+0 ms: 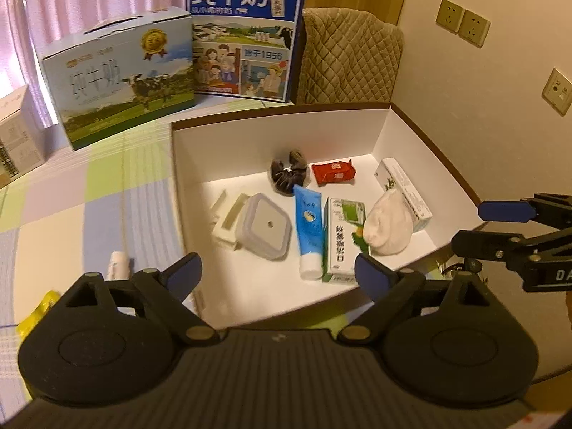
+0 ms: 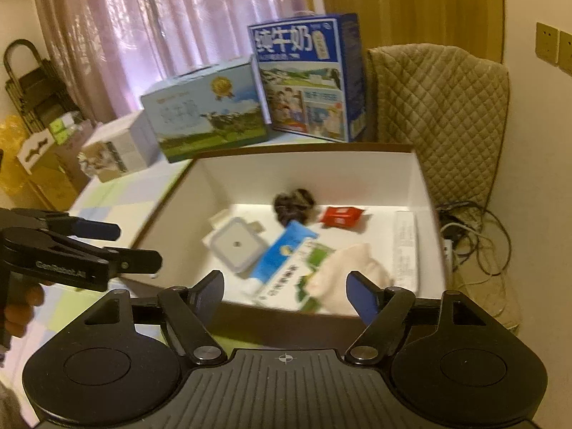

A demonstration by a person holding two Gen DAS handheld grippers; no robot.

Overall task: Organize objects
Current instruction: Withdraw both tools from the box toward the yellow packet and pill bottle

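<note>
From the left wrist, the left hand-held gripper (image 1: 277, 273) hangs empty, jaws apart, over the white cardboard box (image 1: 379, 132); a small white bottle (image 1: 118, 265) and a yellow packet (image 1: 35, 316) lie outside on the checked surface (image 1: 71, 207). From the right wrist, the right hand-held gripper (image 2: 284, 291) is likewise apart and empty above the box's near wall. The job looks between pickups, so next the left gripper likely should swing toward the bottle.

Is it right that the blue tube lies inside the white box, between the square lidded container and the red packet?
Not quite. In the left wrist view, the blue tube in the white box lies between the square lidded container and the green-and-white carton; the red packet sits farther back.
</note>
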